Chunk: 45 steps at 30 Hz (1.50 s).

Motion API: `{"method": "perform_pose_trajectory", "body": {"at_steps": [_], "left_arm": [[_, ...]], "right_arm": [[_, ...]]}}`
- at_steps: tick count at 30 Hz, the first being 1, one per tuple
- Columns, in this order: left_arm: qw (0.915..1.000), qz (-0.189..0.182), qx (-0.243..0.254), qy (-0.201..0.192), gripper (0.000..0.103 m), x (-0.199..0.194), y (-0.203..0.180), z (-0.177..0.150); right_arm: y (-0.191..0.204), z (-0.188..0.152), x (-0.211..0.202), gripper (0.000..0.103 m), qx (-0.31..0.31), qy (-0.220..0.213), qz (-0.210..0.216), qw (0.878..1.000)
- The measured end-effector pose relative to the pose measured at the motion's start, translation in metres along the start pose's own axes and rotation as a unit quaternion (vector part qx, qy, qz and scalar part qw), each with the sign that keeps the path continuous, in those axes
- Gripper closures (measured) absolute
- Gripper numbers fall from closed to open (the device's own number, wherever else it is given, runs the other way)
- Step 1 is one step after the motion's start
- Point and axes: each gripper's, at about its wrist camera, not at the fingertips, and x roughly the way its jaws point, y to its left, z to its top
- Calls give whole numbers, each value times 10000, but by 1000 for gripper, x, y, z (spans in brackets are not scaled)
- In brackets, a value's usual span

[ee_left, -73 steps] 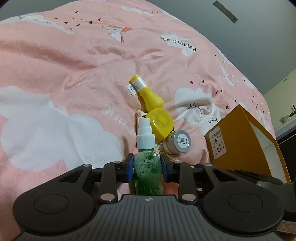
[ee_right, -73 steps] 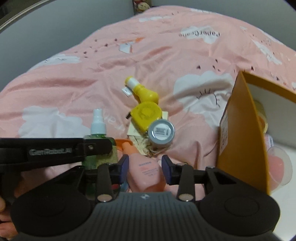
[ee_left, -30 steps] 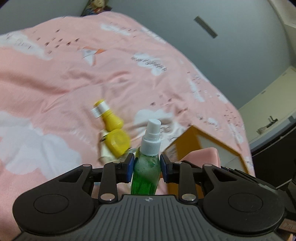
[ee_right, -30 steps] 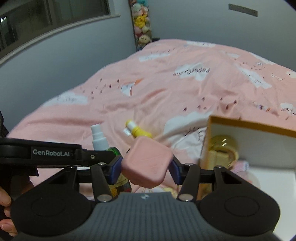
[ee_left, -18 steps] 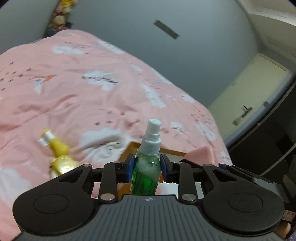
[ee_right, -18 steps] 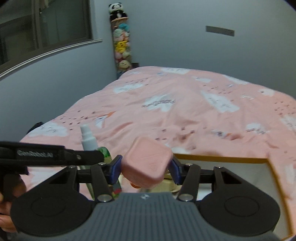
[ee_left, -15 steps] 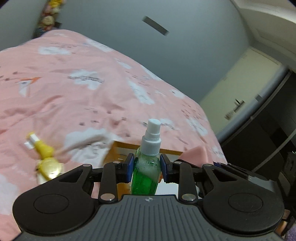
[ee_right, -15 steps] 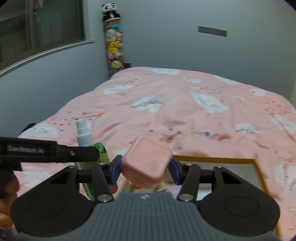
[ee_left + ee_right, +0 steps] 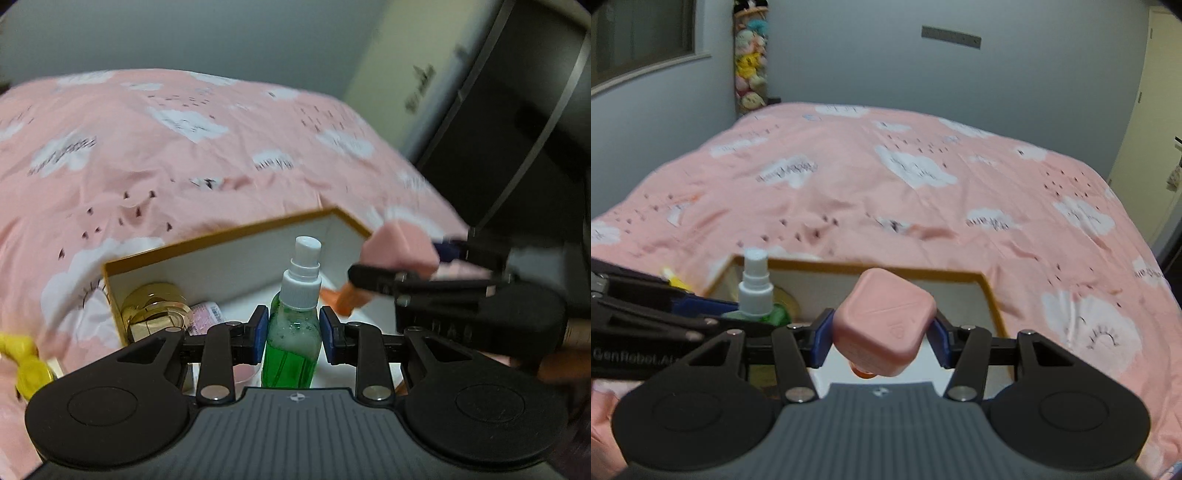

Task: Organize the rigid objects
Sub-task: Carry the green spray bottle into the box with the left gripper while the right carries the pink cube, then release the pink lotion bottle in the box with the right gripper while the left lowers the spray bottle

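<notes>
The left gripper [image 9: 289, 329] pinches a green spray bottle [image 9: 291, 325] upright over an open box [image 9: 229, 236] on a pink bedspread [image 9: 147, 155]. At its 2 o'clock, the right gripper [image 9: 879, 338] clamps a pink bottle [image 9: 882, 321], orange cap down, above the same box. A gold jar [image 9: 155, 310] sits in the box's 9 o'clock corner. Outside at 8 o'clock lies a yellow bottle [image 9: 26, 362].

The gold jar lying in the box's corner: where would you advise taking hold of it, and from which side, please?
Probably best to grip the gold jar across its round lid rim, coming down from above. It sits in the corner of the box, so two walls block a side approach, and a small pink bottle lies close beside it. Both claws are full now, so one must unload first.
</notes>
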Motion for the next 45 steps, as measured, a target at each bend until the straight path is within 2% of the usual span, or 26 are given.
{"method": "perform_pose_trajectory", "body": {"at_steps": [4,10,15,23,31,36,42,45], "left_arm": [[9968,72,662,449,70,18,-13,-5],[9916,-9,666,1110,70,43,-6,-13],[9869,-205,312,1570,70,62,7,-16],[9861,-413,-78,1605,70,71,21,-11],[9842,-762,-644,1460,69,82,37,-13],[9785,-787,-806,1728,68,92,41,-14],[9761,-545,-800,1947,61,98,39,-14],[9772,-538,-748,1913,50,95,37,-14]], "right_arm": [[-12,-8,14,50,40,259,-51,9996],[-15,-14,35,50,27,739,166,9971],[-10,-20,52,50,-106,1284,366,9910],[-15,-28,89,50,270,1970,630,9780],[-17,-20,103,50,539,2027,543,9763],[-21,-20,115,49,761,2136,309,9735],[-11,-23,120,51,333,2379,174,9706],[-10,-24,121,52,279,2432,229,9693]]}}
